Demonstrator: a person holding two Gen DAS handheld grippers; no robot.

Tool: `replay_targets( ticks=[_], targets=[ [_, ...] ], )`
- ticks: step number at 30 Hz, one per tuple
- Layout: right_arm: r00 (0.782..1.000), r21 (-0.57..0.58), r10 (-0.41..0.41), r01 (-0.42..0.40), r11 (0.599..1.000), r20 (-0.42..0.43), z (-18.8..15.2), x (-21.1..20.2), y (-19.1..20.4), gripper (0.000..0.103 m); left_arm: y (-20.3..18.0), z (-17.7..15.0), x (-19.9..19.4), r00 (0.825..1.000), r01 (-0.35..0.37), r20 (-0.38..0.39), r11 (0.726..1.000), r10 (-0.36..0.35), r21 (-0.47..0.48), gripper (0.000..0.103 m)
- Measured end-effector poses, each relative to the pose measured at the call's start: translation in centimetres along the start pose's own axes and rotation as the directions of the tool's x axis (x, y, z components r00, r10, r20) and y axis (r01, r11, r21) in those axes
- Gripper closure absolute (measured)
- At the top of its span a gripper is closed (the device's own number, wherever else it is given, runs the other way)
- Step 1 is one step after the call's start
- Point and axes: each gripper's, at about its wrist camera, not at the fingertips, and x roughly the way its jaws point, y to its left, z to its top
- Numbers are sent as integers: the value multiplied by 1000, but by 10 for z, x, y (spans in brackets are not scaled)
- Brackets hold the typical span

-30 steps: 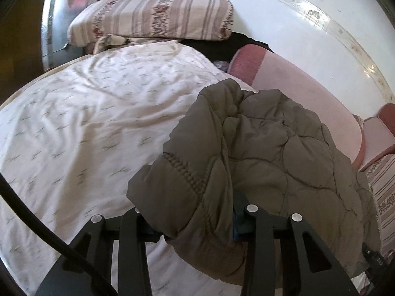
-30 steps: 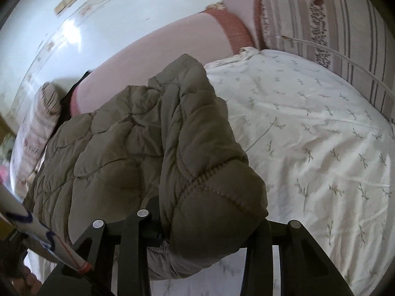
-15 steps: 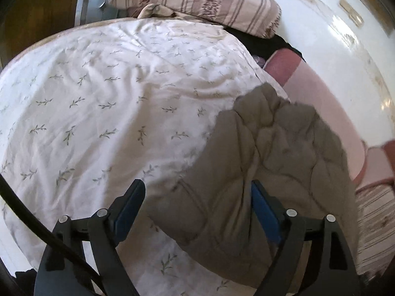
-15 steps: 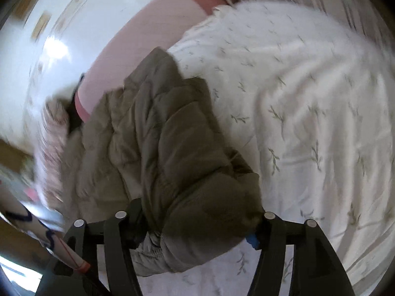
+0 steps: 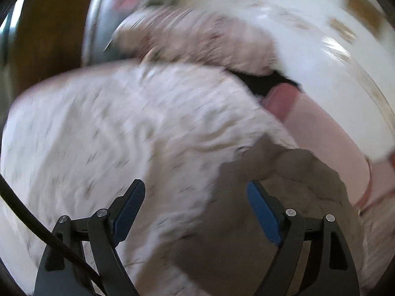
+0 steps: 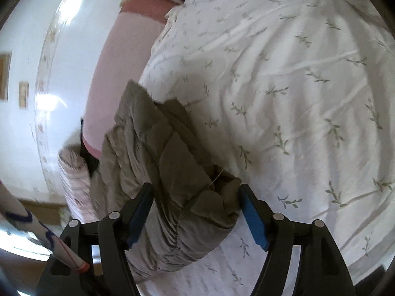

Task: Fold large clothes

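Both tools now release the jacket (image 6: 158, 172): left tool (image 5: 196, 209) spread, right tool (image 6: 196, 212) opening around its fold; bundle folded on bed (image 6: 284, 74).

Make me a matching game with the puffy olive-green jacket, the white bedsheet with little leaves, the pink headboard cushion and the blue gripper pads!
Things:
1. puffy olive-green quilted jacket
2. white leaf-print bedsheet
3. pink padded headboard cushion
4. blue pads of the right gripper

Matches:
A. against the white wall
B. either side of a jacket fold
C. spread over the bed
D. folded in a bundle

Pairs: 1-D, 2-C, 3-A, 4-B
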Motion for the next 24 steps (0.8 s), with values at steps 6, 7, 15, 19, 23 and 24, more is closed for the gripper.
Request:
replay_targets(
  ticks=[6,7,15,19,23,24],
  targets=[
    [949,-329,-73,178,927,307,-15,-32,64,27,-122,-38,-24,987,95,74,897,-140,432,19],
    [951,-404,-37,166,900,308,-25,-28,79,27,-138,-47,-21,986,124,40,875,-161,468,19],
    [979,-691,-26,162,704,203,-84,79,160,50,-179,-83,30,989,147,-102,822,-108,550,15],
    [960,-725,-113,269,634,257,-95,117,164,46,-173,-85,52,986,163,-127,832,-112,531,14],
    [926,-749,-175,373,548,333,-104,137,168,43,-177,-92,54,990,137,-97,815,-100,562,14],
    [920,-749,-183,388,537,346,-104,140,167,43,-178,-94,54,991,134,-91,814,-99,565,14]
  ],
)
